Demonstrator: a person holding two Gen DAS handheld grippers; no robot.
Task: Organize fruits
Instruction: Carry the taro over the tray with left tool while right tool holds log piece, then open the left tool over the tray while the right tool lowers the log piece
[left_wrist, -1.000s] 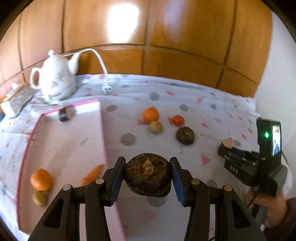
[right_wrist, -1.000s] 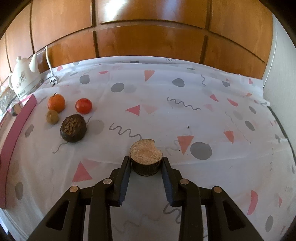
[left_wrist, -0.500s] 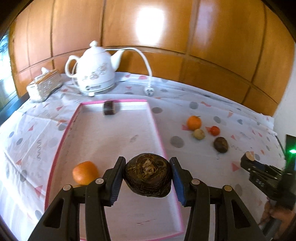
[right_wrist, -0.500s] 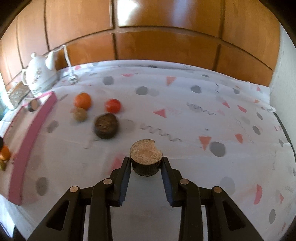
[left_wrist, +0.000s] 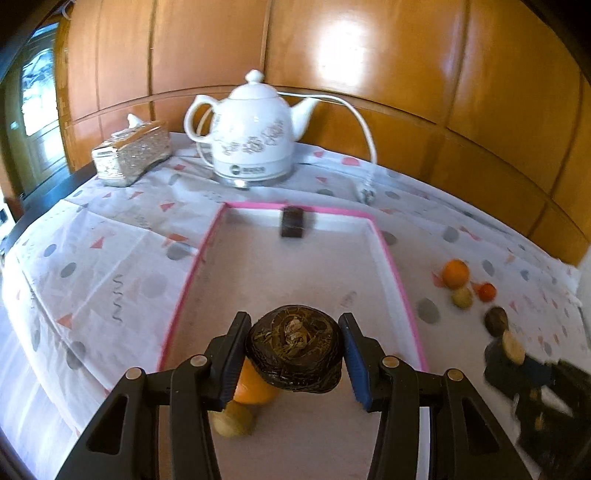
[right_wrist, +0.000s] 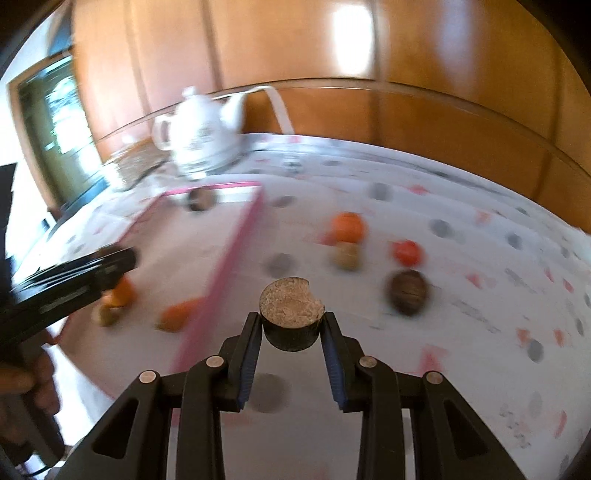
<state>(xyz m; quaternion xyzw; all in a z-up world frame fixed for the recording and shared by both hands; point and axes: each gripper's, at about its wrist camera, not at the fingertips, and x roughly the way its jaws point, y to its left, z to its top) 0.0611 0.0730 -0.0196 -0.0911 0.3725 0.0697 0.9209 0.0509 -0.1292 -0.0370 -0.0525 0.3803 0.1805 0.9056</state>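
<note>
My left gripper (left_wrist: 293, 350) is shut on a dark brown round fruit (left_wrist: 293, 345) and holds it above the near part of the pink-rimmed white tray (left_wrist: 397, 273). Under it in the tray lie an orange (left_wrist: 253, 387) and a small yellowish fruit (left_wrist: 232, 422); a dark piece (left_wrist: 292, 221) lies at the tray's far end. My right gripper (right_wrist: 291, 332) is shut on a dark cut fruit piece with a tan top (right_wrist: 291, 314), just right of the tray's rim (right_wrist: 221, 273). On the cloth lie an orange (right_wrist: 347, 227), a yellowish fruit (right_wrist: 345, 256), a red fruit (right_wrist: 406, 253) and a dark brown fruit (right_wrist: 408, 291).
A white electric kettle (left_wrist: 253, 129) with a cord and a silver tissue box (left_wrist: 131, 153) stand at the back by the wood-panelled wall. The right gripper shows at the right in the left wrist view (left_wrist: 517, 362). The left gripper (right_wrist: 74, 280) reaches over the tray.
My left gripper has moved left over the tray with the brown fruit. My right gripper has swung left toward the tray's rim, holding its piece.
</note>
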